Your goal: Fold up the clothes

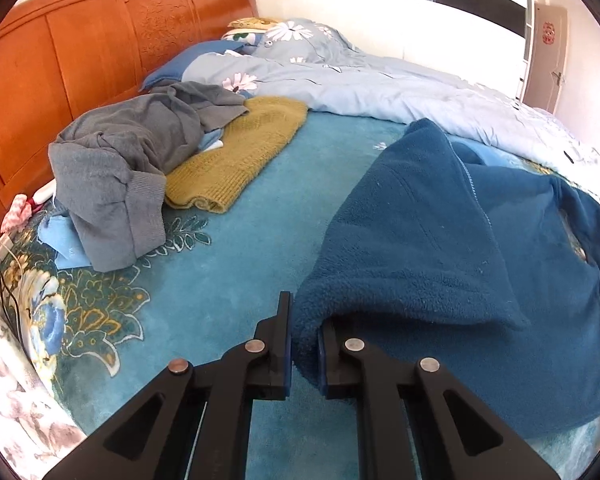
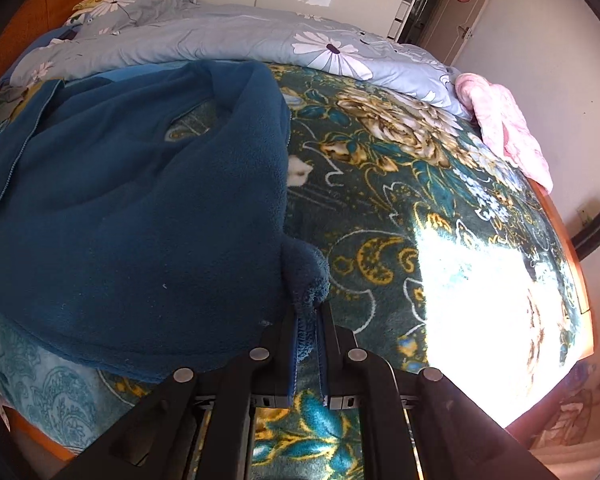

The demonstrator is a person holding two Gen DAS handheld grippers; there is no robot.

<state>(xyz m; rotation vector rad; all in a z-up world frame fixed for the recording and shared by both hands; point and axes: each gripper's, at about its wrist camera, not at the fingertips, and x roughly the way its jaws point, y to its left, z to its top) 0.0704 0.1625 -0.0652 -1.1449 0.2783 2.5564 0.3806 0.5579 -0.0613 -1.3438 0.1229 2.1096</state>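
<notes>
Two wrist cameras look down over a bed covered by a teal floral blanket (image 1: 228, 240). A dark blue fleece garment (image 1: 440, 232) lies spread across it, filling the right half of the left wrist frame and the left half of the right wrist frame.

The step in hand appears to be a first fold: both lower corners of the fleece are gripped and lifted a little off the blanket. The next move likely calls for carrying both corners together toward the far edge of the garment, keeping them level so the fold lands straight.

The left gripper (image 1: 305, 344), at the bottom centre of its frame, is clamped on a bunched corner of fleece, jaws nearly together. The right gripper (image 2: 308, 344), bottom centre of its frame, likewise pinches a fleece corner tightly.

At upper left in the left wrist frame, a grey sweater (image 1: 132, 168) and a mustard knit (image 1: 240, 152) wait in a heap.
</notes>
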